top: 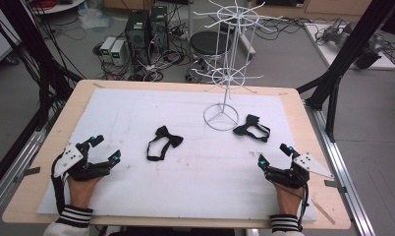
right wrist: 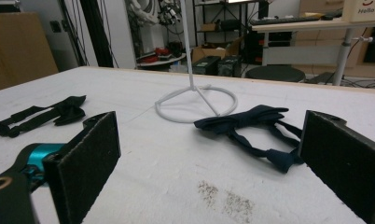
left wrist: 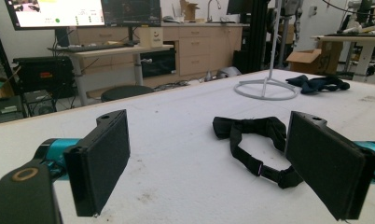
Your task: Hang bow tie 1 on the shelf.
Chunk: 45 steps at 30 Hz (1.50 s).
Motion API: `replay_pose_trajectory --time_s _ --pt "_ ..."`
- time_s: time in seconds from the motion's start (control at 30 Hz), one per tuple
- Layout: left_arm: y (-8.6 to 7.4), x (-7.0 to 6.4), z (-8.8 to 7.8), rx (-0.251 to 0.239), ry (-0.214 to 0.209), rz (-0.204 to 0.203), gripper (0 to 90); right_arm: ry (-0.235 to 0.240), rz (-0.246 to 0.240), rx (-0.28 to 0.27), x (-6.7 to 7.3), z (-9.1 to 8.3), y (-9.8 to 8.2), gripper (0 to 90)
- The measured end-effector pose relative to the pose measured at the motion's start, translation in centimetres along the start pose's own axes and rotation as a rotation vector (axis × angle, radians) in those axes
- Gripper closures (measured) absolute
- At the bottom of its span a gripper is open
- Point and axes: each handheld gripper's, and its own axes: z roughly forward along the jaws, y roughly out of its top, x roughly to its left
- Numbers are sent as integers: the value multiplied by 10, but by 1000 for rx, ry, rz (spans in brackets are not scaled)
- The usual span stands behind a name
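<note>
We see both hands parked at the near edge of the desk [top: 36, 162], one on each side, so the middle stays free for the work. The left hand-held gripper [top: 107, 150] has its jaws wide apart with nothing between them; in the left gripper view it looks straight at the black bow tie [top: 163, 141], which lies flat on the white foam mat [top: 195, 182] a little ahead, strap looped toward us, so we judge that tie is its target. The right hand-held gripper [top: 275, 153] is likewise spread, nothing in it, and faces the dark navy bow tie [top: 252, 128], which lies just beside the ring base of the white wire display stand [top: 224, 64], apart from it. In the right gripper view the navy tie [right wrist: 251, 128] sits near, between the jaws' line of sight, strap trailing toward the right jaw. The stand is upright at the far middle of the mat, hooks bare, likely where the ties go. Each tie lies on its own hand's side, so we judge neither arm needs to cross. No grasp has begun.
</note>
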Motion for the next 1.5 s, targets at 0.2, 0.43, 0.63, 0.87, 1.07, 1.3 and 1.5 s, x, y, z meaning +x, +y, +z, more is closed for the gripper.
replay_pose_trajectory --time_s 0.2,0.43,0.63,0.87,1.07,1.3,1.5 --pt "0 0 0 5 2 3 145 4 43 33 0 4 24 47" --pt "0 0 0 3 5 0 145 4 54 115 -2 20 45 47" --pt "0 0 0 -2 12 -15 145 0 53 204 -7 39 56 47" --pt "0 0 0 0 12 -12 145 -9 44 281 -15 53 71 47" --pt "0 1 0 -1 21 -18 143 -14 70 321 -23 65 79 47" --pt "0 1 0 -1 22 -18 143 -38 44 389 -31 80 87 48" --pt "0 1 0 -1 21 -17 143 -48 70 435 -37 98 89 48"
